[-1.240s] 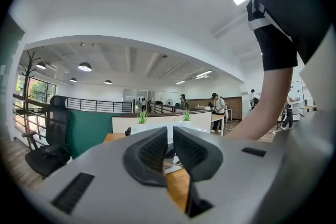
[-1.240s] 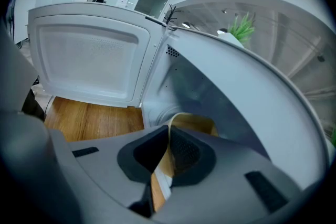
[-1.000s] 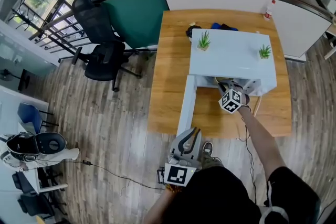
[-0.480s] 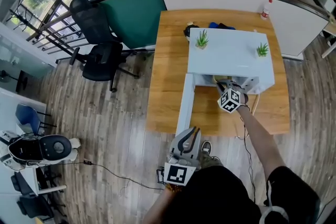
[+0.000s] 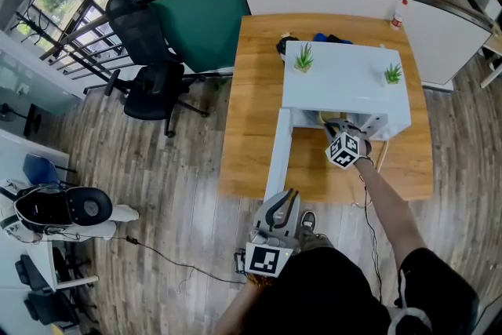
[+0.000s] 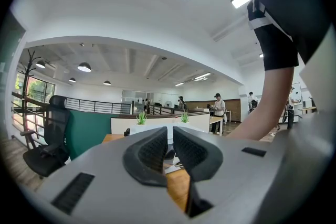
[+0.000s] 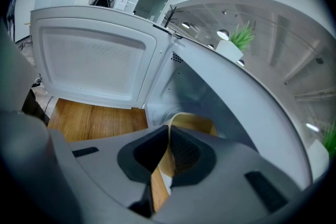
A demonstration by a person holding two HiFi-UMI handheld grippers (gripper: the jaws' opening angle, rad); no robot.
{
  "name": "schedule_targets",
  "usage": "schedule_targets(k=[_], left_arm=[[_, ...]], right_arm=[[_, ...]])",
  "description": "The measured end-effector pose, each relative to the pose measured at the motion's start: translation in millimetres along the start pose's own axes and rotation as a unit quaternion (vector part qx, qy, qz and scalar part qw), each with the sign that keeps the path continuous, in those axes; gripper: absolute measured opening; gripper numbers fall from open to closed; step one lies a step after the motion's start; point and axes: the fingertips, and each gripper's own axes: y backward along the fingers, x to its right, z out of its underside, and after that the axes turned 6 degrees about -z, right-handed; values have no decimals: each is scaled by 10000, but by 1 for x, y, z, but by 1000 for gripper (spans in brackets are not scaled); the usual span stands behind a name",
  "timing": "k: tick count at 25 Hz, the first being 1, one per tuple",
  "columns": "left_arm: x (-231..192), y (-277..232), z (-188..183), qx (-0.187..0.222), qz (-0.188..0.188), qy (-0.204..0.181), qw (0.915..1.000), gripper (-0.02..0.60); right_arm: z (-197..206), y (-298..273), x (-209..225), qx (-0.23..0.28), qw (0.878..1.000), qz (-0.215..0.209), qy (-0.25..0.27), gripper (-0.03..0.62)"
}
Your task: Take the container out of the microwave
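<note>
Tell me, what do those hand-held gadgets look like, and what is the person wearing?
Both the left gripper and the right gripper have a smooth light-grey body ending in two dark, curved jaws with ribbed inner faces. Each carries a white cube printed with black square markers. The person wears a dark short-sleeved top with a white band on the sleeve.
</note>
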Motion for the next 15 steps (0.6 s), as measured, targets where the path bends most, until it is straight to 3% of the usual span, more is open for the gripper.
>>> schedule_targets(k=[15], left_arm=[[0, 2, -2, 52, 49, -28, 10000, 48]], right_arm=[[-5, 4, 3, 6, 9999, 83, 86, 23]])
